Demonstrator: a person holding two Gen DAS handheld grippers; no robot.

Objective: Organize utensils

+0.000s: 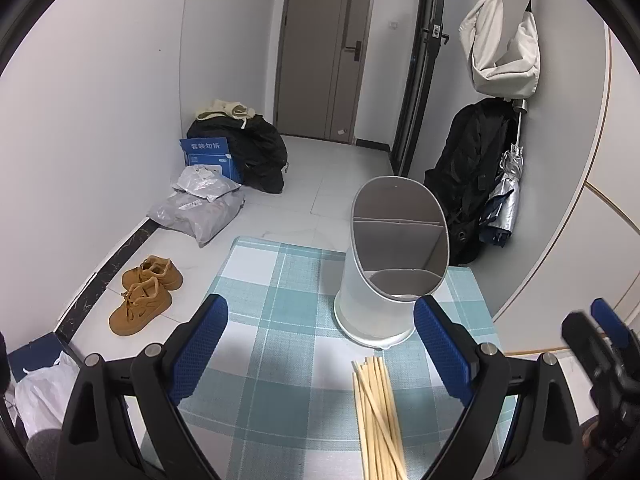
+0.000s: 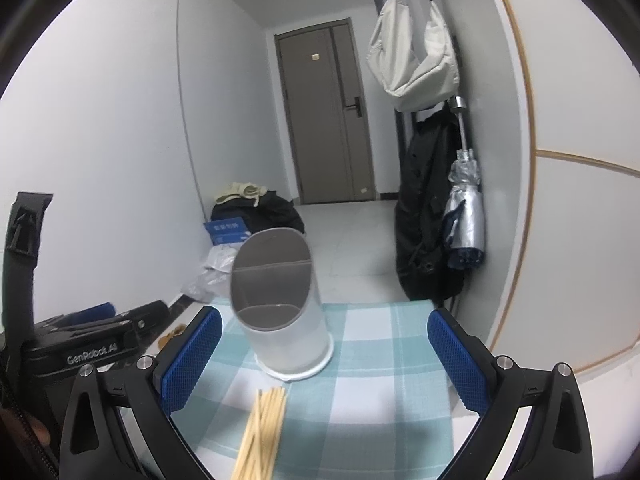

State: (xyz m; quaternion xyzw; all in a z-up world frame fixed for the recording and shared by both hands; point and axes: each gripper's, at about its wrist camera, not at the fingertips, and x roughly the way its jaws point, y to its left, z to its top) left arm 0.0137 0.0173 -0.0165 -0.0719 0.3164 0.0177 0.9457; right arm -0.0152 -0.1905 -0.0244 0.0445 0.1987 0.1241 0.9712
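Both grippers hover low over the checked tablecloth (image 1: pixel 256 280), jaws spread wide and holding nothing: the left gripper (image 1: pixel 320 352) and the right gripper (image 2: pixel 324 360). Between each pair of fingers lies the chopstick bundle (image 1: pixel 378 416), long axis running away toward the white utensil holder (image 1: pixel 384 264) just beyond, right of the left gripper's centre; nothing blocks it.

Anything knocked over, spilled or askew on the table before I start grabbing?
Nothing stands out. The holder stands upright and empty; the chopsticks lie in a loose bundle on the checked cloth before it.
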